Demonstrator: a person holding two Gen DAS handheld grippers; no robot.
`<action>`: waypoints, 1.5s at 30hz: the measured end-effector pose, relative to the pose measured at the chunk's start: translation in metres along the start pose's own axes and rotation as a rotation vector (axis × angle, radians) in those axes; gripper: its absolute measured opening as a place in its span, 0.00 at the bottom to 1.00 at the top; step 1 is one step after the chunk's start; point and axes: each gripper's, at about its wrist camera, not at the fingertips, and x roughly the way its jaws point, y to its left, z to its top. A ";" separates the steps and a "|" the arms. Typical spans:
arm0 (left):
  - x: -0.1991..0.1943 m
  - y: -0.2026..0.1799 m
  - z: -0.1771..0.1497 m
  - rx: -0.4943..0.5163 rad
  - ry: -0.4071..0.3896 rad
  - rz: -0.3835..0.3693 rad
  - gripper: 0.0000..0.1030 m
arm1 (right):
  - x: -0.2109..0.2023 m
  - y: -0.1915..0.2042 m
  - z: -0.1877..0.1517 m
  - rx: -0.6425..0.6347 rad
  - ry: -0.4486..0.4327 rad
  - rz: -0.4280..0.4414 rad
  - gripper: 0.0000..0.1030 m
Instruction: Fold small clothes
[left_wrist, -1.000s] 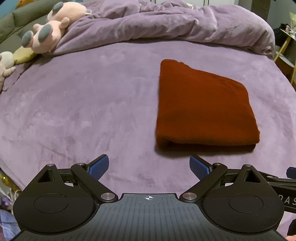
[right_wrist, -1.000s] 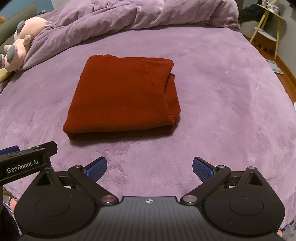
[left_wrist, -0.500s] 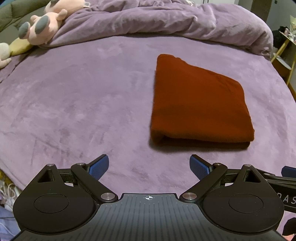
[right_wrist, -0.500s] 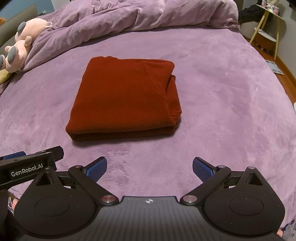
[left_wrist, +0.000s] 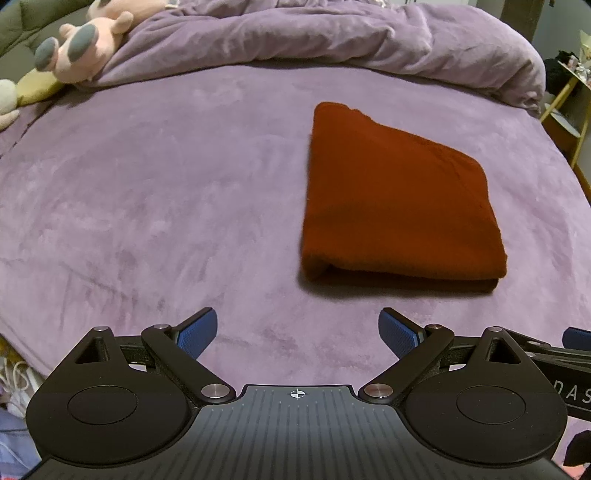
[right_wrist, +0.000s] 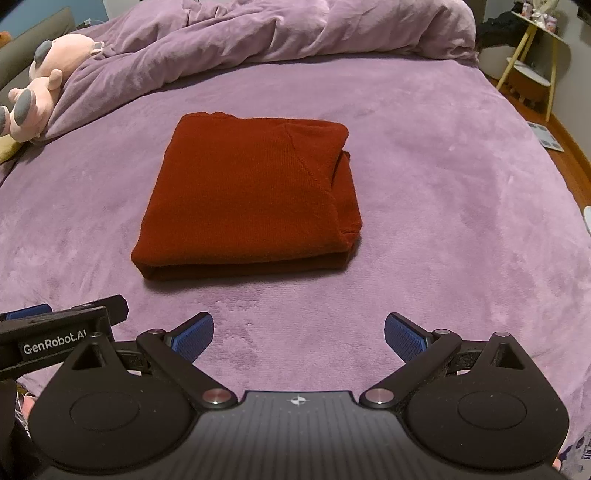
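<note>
A rust-red garment (left_wrist: 399, 206) lies folded into a thick rectangle on the purple bed cover (left_wrist: 166, 184). In the right wrist view the same folded garment (right_wrist: 251, 199) sits straight ahead, a sleeve seam showing on top. My left gripper (left_wrist: 297, 332) is open and empty, hovering near the bed's front edge, below and left of the garment. Equally open and empty, my right gripper (right_wrist: 299, 338) hangs just short of the garment's near fold. The left gripper's side (right_wrist: 59, 332) shows at the left of the right wrist view.
A bunched purple duvet (left_wrist: 314, 40) fills the back of the bed. A pink plush toy (left_wrist: 81, 40) lies at the back left, seen again as the plush toy (right_wrist: 40, 85). A yellow-legged side table (right_wrist: 532, 70) stands off the right edge, by wooden floor.
Both grippers have drawn back slightly from the garment and shifted; the left view has tilted so the garment sits a little lower-left. The garment has not moved. Both stay open.
</note>
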 end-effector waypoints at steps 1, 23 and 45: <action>0.000 0.000 0.000 0.000 0.001 -0.001 0.95 | 0.000 0.000 0.000 0.001 0.000 0.000 0.96; 0.000 -0.001 -0.001 0.002 0.016 -0.012 0.95 | -0.005 -0.002 0.003 0.001 -0.002 0.001 0.96; 0.002 -0.002 -0.001 0.021 0.019 0.018 0.98 | -0.003 -0.003 0.003 0.007 0.002 0.001 0.96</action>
